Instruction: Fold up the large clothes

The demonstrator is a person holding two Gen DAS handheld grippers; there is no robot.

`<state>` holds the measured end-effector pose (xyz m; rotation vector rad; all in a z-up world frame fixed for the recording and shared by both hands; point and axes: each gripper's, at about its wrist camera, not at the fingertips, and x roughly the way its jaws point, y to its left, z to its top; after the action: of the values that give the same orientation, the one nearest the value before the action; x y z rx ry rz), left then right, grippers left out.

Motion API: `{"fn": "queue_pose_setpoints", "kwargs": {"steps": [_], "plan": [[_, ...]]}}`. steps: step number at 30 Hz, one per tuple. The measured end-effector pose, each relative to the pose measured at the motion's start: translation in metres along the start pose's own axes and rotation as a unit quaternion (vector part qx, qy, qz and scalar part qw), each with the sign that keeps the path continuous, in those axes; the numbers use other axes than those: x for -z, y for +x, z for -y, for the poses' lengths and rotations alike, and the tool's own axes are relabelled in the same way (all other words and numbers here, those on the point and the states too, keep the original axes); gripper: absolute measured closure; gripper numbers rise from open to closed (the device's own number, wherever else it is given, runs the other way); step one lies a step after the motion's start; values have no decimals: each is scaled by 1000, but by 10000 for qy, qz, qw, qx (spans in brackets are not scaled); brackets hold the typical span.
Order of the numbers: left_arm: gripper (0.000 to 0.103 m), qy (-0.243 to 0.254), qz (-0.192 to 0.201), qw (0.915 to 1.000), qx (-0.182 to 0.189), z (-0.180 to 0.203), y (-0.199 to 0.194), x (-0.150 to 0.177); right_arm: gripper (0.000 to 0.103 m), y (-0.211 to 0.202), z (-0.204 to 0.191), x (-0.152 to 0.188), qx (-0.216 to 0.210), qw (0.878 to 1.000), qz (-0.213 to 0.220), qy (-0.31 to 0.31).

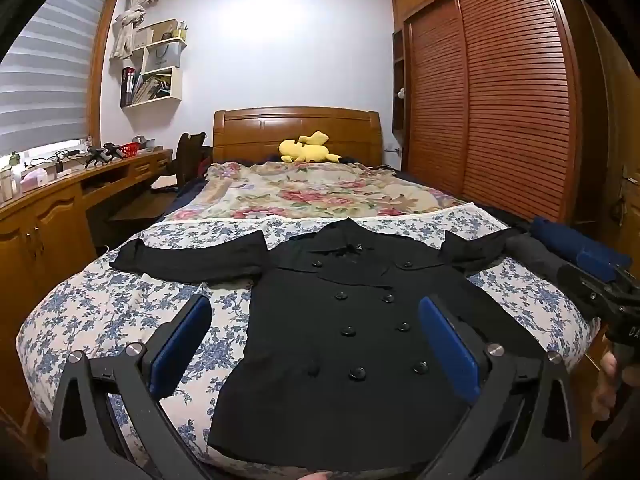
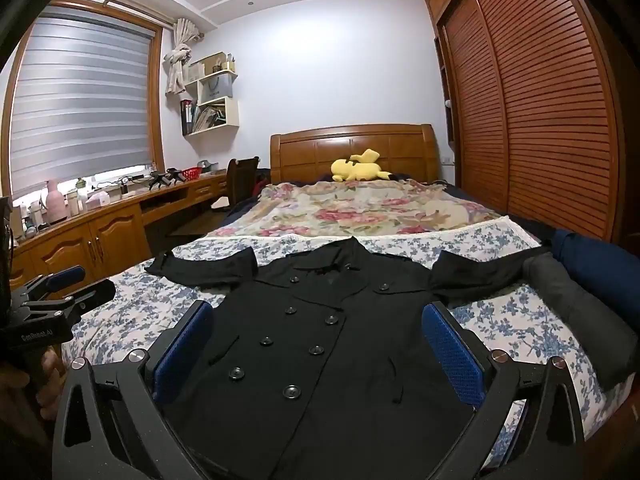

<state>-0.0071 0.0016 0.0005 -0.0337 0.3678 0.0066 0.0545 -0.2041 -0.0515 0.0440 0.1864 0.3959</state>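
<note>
Black coat (image 1: 352, 332) lies flat and face up on the bed (image 1: 120, 320), buttoned, both sleeves spread wide, with no fold made yet. Left gripper (image 1: 316, 344) and right gripper (image 2: 320, 352) hover above its hem, jaws wide apart and empty, so by my judgement the whole folding is left to do

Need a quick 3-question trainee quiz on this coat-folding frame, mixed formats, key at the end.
1. True or false: the black coat lies front up on the bed, sleeves spread.
2. The left gripper is: A) shut on a sleeve B) open, holding nothing C) out of view.
3. Fill in: the yellow plush toy lies by the wooden ____.

Key: 1 true; 2 B; 3 headboard. The right gripper is open too.
</note>
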Motion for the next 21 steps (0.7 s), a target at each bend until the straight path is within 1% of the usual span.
{"fn": "queue_pose_setpoints", "kwargs": {"steps": [21], "plan": [[0, 47, -34, 10000, -57, 4, 3, -2, 0, 1, 0, 0, -7, 10000, 5, 8]]}}
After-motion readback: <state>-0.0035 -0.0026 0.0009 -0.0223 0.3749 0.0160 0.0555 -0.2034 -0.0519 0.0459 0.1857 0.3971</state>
